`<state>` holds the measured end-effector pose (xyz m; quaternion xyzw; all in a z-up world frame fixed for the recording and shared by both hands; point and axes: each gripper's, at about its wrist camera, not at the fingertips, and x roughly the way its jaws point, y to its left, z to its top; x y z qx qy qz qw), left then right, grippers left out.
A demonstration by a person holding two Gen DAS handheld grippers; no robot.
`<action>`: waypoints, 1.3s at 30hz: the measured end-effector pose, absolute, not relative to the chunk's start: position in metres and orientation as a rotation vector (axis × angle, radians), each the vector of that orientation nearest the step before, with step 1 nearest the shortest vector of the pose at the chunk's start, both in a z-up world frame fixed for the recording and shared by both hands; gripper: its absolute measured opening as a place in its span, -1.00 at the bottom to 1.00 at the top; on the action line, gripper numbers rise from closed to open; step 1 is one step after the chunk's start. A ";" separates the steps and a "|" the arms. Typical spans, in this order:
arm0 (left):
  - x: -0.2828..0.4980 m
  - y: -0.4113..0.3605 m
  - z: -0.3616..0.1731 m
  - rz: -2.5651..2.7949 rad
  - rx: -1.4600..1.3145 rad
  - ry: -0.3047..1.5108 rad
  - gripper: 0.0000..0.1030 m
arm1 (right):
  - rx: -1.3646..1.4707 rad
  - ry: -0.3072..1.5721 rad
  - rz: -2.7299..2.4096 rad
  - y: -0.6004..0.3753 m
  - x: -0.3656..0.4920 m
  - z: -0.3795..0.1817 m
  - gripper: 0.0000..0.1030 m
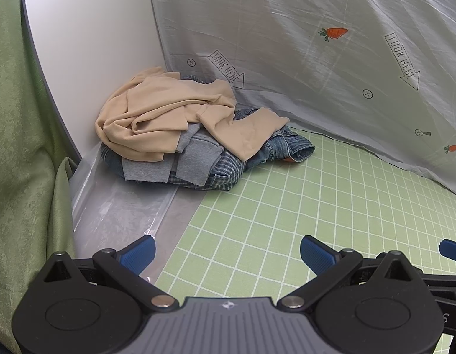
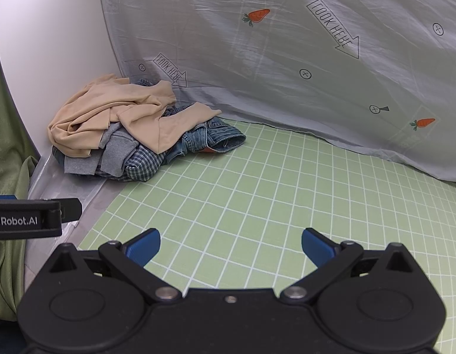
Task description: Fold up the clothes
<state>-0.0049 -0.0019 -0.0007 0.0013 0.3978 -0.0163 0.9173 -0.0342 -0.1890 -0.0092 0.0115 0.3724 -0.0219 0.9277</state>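
A heap of clothes (image 1: 180, 129) lies in the far left corner of the green grid mat (image 1: 316, 206). A beige top (image 1: 157, 112) is draped over a grey garment (image 1: 195, 159), a plaid shirt (image 1: 225, 171) and blue jeans (image 1: 290, 147). The right wrist view shows the same heap (image 2: 133, 135), beige top (image 2: 116, 109) uppermost. My left gripper (image 1: 228, 253) is open and holds nothing, well short of the heap. My right gripper (image 2: 231, 244) is open too, hovering over bare mat (image 2: 257, 191). The left gripper's body (image 2: 30, 218) shows at the left edge of the right wrist view.
A grey sheet (image 1: 316, 44) printed with carrots and "LOOK HERE" arrows hangs behind the mat. A white panel (image 1: 89, 53) closes the left side. Clear plastic film (image 1: 121, 206) lies along the mat's left edge, with a green curtain (image 1: 18, 147) beyond it.
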 end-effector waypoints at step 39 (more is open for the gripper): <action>0.127 0.048 -0.024 0.067 0.004 0.863 1.00 | 0.031 0.791 -0.072 -0.175 0.081 -0.024 1.00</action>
